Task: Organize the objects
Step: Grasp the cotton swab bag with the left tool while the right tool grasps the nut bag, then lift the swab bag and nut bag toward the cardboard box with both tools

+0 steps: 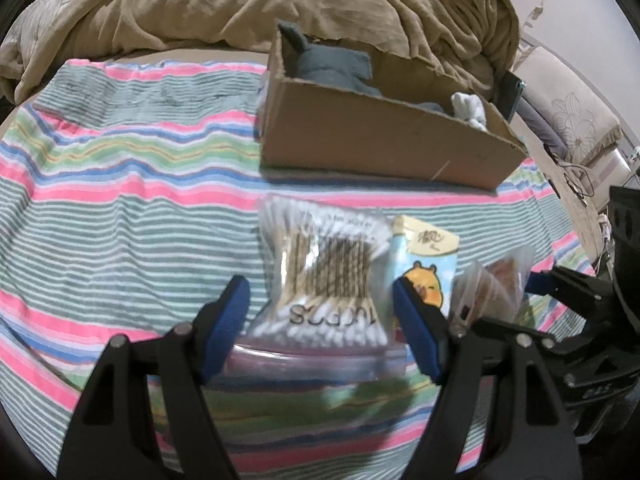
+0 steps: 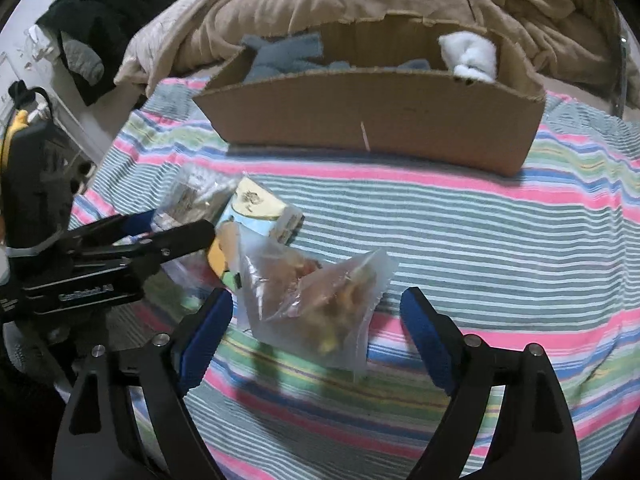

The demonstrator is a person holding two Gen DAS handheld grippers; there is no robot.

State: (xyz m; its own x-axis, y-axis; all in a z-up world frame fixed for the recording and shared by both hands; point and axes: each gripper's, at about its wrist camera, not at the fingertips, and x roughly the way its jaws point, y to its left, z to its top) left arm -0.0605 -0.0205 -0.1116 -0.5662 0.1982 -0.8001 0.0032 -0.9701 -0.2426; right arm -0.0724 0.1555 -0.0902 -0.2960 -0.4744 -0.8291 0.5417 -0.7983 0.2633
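Striped bedding (image 1: 132, 184) covers the bed, with a rumpled tan blanket (image 1: 240, 4) heaped at twelve o'clock behind an open cardboard box (image 1: 372, 140) that already holds a grey-blue cloth (image 1: 332, 68) and something white (image 2: 472, 56). Left gripper (image 1: 320, 336) has its jaws apart on either side of a clear pack of cotton swabs (image 1: 324, 276), pads not visibly pressing it. At three o'clock of that pack lies a small carton with a yellow cartoon bear (image 1: 424, 264). Right gripper (image 2: 316, 340) stands wide over a crumpled clear bag of small items (image 2: 316, 292), nothing held; the bag lies on the sheet between its jaws. Trouble looks likeliest from crowding: swabs, carton and bag lie touching or just beside one another, and the two grippers stand close together, so a closing pad may catch the neighbouring packet or knock the other tool. Slippery film could also slide out of a shallow pinch. Open sheet at nine o'clock in the left view and three o'clock in the right gives free room; the box's near wall must be cleared on the way in.
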